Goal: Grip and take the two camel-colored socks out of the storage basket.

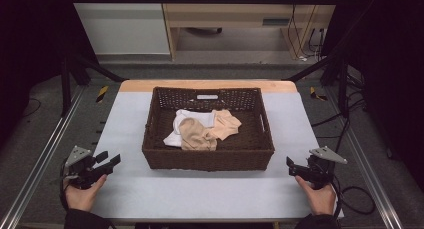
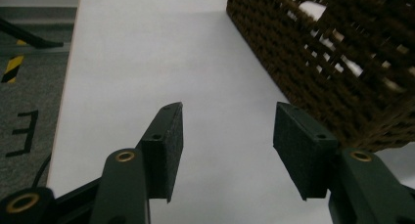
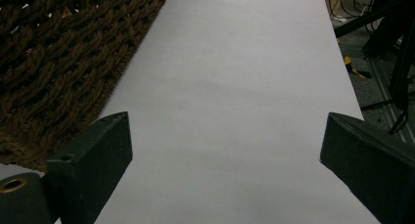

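- On the white surface (image 1: 210, 189), at its middle, I see a dark brown wicker basket (image 1: 207, 159) standing square to the near edge.
- Inside the basket lie three pieces of clothing in a loose pile: a white garment (image 1: 182, 121) at the back and left, a beige sock (image 1: 196, 135) draped over its front, and a second beige sock (image 1: 226, 124) to the right, touching the first.
- My left tongs (image 1: 111, 160) sit at the near left corner of the surface, held in the left hand (image 1: 82, 193), well apart from the basket's left wall. Their jaws stand apart with nothing between them; in the left gripper view the bare surface shows through the gap, and the basket's corner (image 2: 342, 62) is just beyond the right-hand jaw.
- My right tongs (image 1: 291, 165) sit at the near right of the surface, held in the right hand (image 1: 320, 196), near the basket's front right corner but clear of it. Their jaws are spread wide and grip nothing; in the right gripper view the basket's woven wall (image 3: 63, 62) lies beside the left-hand jaw.
- Neither pair of tongs touches the clothing or the basket.
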`<action>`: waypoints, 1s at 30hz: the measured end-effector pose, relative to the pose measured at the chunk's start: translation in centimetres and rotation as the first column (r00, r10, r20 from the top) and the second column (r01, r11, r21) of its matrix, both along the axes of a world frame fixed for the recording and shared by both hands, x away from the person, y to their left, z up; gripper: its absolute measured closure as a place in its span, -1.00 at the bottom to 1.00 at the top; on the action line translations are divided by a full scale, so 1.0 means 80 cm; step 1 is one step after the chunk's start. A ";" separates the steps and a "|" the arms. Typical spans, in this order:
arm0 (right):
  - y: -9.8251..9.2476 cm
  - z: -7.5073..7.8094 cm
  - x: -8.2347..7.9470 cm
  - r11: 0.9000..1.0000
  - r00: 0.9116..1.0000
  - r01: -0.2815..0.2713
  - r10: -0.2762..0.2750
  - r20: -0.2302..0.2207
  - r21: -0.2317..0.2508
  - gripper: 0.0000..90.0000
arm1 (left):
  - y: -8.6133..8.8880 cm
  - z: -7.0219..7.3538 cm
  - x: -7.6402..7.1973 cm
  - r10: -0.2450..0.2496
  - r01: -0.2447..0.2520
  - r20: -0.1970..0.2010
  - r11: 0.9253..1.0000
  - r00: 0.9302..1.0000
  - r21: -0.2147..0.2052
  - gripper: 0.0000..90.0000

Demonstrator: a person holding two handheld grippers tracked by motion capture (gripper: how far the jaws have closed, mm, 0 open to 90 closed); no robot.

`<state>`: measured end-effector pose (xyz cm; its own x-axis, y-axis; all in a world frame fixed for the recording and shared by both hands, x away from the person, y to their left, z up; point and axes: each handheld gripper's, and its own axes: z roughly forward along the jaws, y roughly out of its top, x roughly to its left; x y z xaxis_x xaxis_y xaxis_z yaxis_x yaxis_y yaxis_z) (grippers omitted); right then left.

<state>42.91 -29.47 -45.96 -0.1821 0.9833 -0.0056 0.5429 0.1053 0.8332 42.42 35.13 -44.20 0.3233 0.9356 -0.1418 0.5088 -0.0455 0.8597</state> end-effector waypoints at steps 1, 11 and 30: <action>0.001 0.001 0.000 1.000 1.000 -0.002 0.002 0.003 -0.004 -0.88 | 0.000 0.000 0.000 0.000 0.000 0.000 1.000 1.000 0.000 -0.01; 0.003 0.005 -0.004 1.000 1.000 -0.007 0.007 0.018 0.011 -0.90 | -0.009 0.038 0.007 -0.032 0.033 0.057 0.999 0.998 -0.008 -0.05; 0.008 0.009 -0.006 1.000 0.999 -0.007 0.007 0.033 -0.004 -0.92 | -0.069 0.107 0.036 -0.125 0.128 0.148 0.992 0.981 -0.013 -0.11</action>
